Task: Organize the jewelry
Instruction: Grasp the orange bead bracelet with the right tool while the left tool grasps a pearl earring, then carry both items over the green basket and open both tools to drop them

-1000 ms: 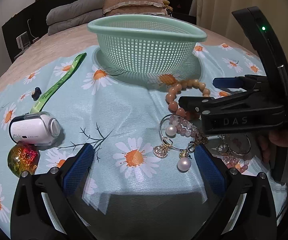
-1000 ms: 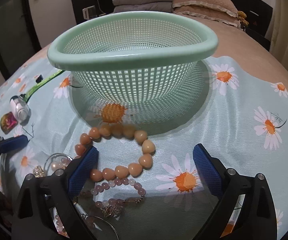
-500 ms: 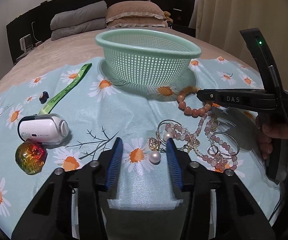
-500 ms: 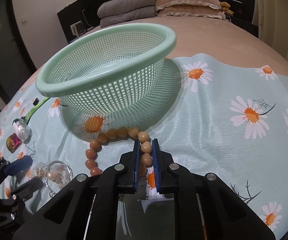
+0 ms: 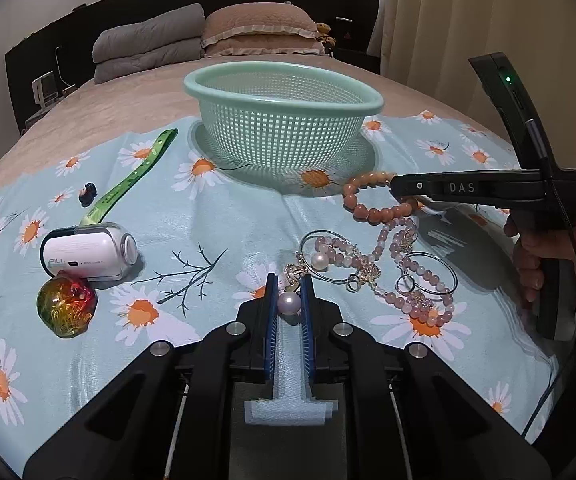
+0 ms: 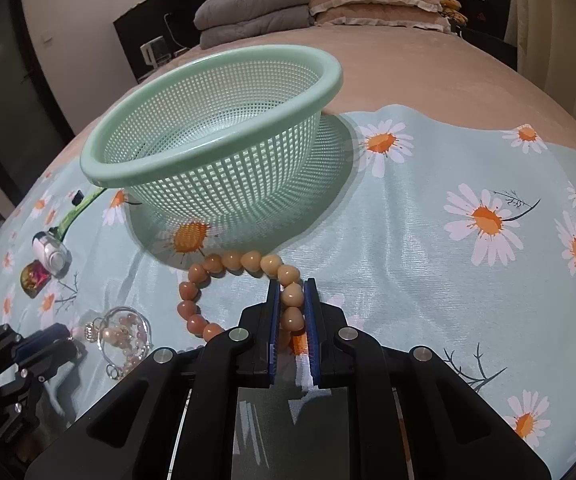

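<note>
Both grips are on. My left hand-held gripper [image 5: 288,294] has just been closing and its blue pads now pinch the pearl [image 5: 289,303] that dangles off the bangle cluster [image 5: 330,258]; my right hand-held gripper [image 6: 291,294] is clamped on the orange bead bracelet [image 6: 223,276], a couple of beads squeezed between the pads, the rest of the loop trailing left and back on the daisy cloth [image 6: 468,280]. The target, as I read it, is the green mesh basket [image 5: 283,98], empty, sitting straight ahead and up-frame from both hands. The right hand is nearer: the bracelet's far end lies just beside the basket's base, while the pearl piece sits further toward me. The bracelet's long axis runs roughly from my jaws toward the basket foot, so a lift, then forward over the rim [image 6: 215,152]. The rim stands high, so both loads must clear it or they will snag on the mesh wall. The pearl's bangle touches the pink bead strands [image 5: 392,240] and likely tangles with them, so they may drag along. There is open cloth to the right of the basket. On the left, well apart, are the green strap [image 5: 127,184], white case [image 5: 87,254] and a red-green trinket [image 5: 65,306]. All of it is on a bed [image 5: 107,120], soft underfoot, so the basket may tip if bumped.
</note>
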{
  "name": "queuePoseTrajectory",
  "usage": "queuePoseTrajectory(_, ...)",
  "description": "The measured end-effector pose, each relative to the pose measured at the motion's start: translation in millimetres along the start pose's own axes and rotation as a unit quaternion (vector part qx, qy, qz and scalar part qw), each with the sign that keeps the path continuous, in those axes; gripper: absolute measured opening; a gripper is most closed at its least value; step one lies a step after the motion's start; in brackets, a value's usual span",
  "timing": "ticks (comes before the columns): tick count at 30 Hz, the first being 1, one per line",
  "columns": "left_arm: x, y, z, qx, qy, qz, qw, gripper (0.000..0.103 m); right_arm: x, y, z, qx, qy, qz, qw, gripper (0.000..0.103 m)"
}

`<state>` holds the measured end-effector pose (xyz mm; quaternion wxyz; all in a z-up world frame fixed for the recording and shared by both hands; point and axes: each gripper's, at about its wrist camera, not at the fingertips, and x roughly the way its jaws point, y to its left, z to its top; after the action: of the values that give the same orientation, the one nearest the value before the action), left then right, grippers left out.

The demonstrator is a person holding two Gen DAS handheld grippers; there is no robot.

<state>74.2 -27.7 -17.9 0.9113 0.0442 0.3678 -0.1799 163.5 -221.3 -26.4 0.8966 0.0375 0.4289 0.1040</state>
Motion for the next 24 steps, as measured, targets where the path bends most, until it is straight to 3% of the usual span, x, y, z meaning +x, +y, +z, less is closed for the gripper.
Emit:
queuePoseTrajectory(7, -23, 2, 8, 0.004, -0.004, 0.015, 0.9999, 0.011, -21, 0, 8, 0.007, -0.018, 0.009, 1.000, 0.011)
queuePoseTrajectory(15, -63, -1, 35, 0.011, -0.034, 0.015, 0.9993, 0.011, -73, 5, 26, 0.019, -0.093, 0.017, 0.995, 0.011)
queuePoseTrajectory(20, -56, -1, 57, 0.005, -0.034, 0.008, 0.9994, 0.012, -106, 14, 45, 0.019, -0.158, 0.031, 0.987, 0.011)
queuePoseTrajectory(24, -46, 1, 84, 0.004, -0.037, -0.005, 0.9993, 0.012, -109, 21, 64, 0.024, -0.180, 0.056, 0.982, 0.011)
